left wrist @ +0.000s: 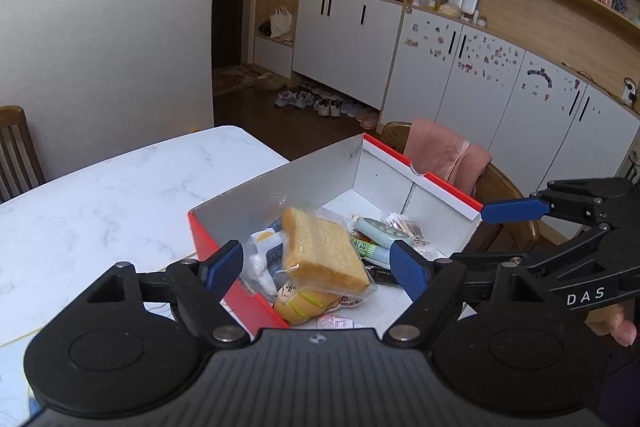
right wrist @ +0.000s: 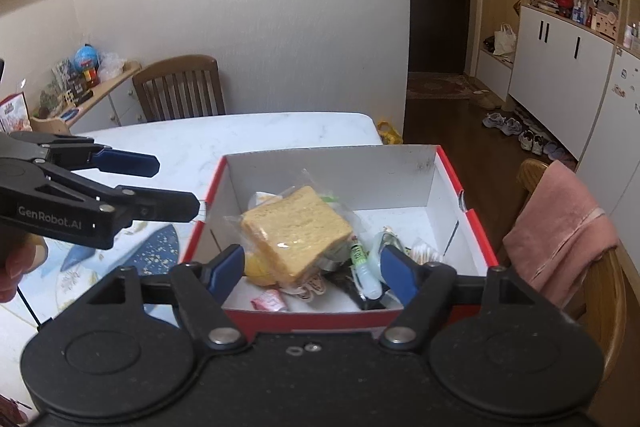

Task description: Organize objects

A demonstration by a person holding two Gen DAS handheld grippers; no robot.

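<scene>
Both claws hover above the open red-and-white box (right wrist: 448, 183) standing on the white marble desk (right wrist: 248, 135), and both stand apart with nothing between their blue pads. The wrapped slice of bread (right wrist: 296, 231) lies on top of the heap in the near half of the box, tilted, its flat face up and its longer edge running from near right to far left. It lies just ahead of and below the right claw (right wrist: 312, 269), squarely between that claw's fingers, so I judge the right hand the better placed of the two. The left claw (left wrist: 318, 267) looks over the near left corner of the box, with the bread ahead and a little to the right. Counted: one box, one bread slice, one pale green tube (right wrist: 370, 267), one packet of cotton swabs (right wrist: 424, 251), one small pink sachet (right wrist: 270, 301), and several further wrapped snacks half buried beneath, too hidden to number. The far half of the box is bare.
</scene>
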